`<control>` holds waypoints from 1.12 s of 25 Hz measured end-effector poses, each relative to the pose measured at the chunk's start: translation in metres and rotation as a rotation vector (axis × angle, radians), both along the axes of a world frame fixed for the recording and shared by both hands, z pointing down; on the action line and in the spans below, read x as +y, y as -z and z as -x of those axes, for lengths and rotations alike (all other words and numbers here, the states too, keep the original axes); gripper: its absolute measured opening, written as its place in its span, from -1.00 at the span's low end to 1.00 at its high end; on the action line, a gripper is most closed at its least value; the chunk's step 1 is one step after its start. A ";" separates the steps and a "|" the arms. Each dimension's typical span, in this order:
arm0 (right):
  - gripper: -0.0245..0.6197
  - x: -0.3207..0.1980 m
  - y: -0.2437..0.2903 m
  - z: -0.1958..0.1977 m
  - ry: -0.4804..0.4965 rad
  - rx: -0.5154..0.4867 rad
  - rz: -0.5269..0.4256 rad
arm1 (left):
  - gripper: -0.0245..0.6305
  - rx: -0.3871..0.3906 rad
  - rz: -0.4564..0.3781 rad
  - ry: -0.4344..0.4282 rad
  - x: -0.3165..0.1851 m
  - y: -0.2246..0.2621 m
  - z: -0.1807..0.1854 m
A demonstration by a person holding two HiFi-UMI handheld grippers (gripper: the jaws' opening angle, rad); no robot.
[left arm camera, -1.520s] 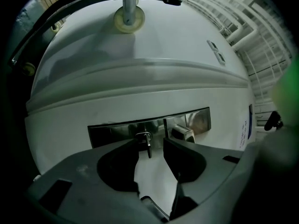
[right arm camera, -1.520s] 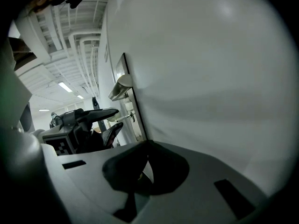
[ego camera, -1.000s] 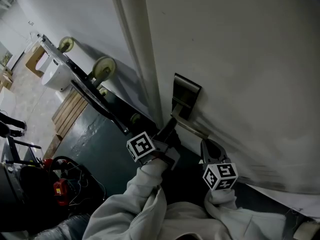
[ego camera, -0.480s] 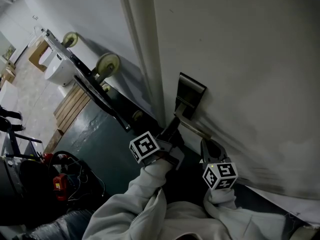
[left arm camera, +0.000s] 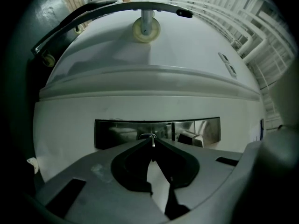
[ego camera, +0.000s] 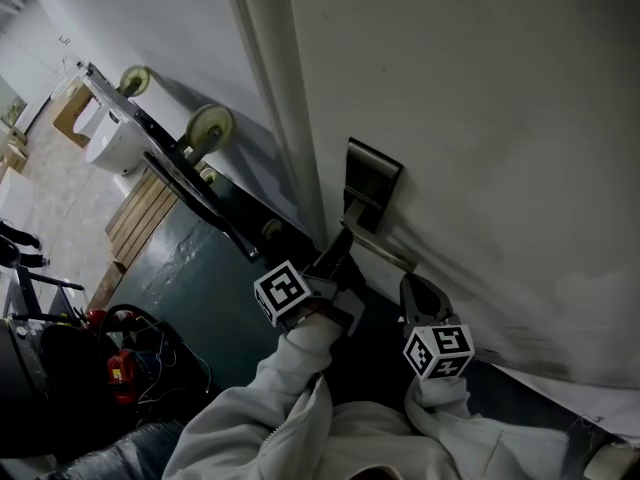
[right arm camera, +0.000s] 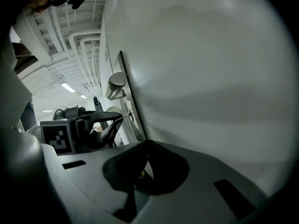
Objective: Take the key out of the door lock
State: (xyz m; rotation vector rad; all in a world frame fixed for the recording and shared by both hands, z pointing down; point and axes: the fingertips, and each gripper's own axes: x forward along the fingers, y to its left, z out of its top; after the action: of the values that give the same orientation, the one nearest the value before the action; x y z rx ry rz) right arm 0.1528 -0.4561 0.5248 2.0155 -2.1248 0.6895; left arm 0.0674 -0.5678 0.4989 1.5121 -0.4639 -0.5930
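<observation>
A white door (ego camera: pixel 480 118) carries a dark metal lock plate (ego camera: pixel 372 176) with a lever handle (ego camera: pixel 385 248). My left gripper (ego camera: pixel 342 240) reaches level to the plate's lower part. In the left gripper view its jaws (left arm camera: pixel 152 143) are shut on the thin key (left arm camera: pixel 152 138), which sticks out of the lock plate (left arm camera: pixel 121 133). The right gripper view shows that key (right arm camera: pixel 122 118) running from the left gripper (right arm camera: pixel 100 125) to the plate's edge (right arm camera: pixel 126 97), below the handle (right arm camera: pixel 116 85). My right gripper (ego camera: pixel 412 286) hovers close beside the door, shut (right arm camera: pixel 146 144) and empty.
The door frame (ego camera: pixel 280 98) runs left of the lock. A tipped trolley with pale wheels (ego camera: pixel 210 128) leans against the wall, and a wooden pallet (ego camera: pixel 140 223) lies beyond it. Cables and a red tool (ego camera: pixel 120 373) lie on the dark floor (ego camera: pixel 190 268) at lower left.
Both grippers keep their places at the lock; only the head view shifts a little.
</observation>
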 end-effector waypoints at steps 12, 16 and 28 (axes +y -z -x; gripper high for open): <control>-0.76 0.014 0.002 0.007 -0.012 0.007 -0.019 | -0.85 -0.010 -0.021 -0.012 0.014 -0.003 0.016; -0.76 0.015 0.005 0.007 -0.010 0.013 -0.027 | -0.85 -0.016 -0.026 -0.016 0.016 -0.003 0.018; -0.76 0.007 0.008 0.016 0.026 0.021 -0.034 | -0.85 -0.104 -0.067 -0.009 0.015 -0.009 0.042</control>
State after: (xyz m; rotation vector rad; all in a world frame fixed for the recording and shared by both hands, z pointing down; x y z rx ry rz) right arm 0.1364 -0.4492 0.5170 1.9992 -2.1613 0.6299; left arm 0.0257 -0.5525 0.5081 1.6137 -0.5208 -0.5296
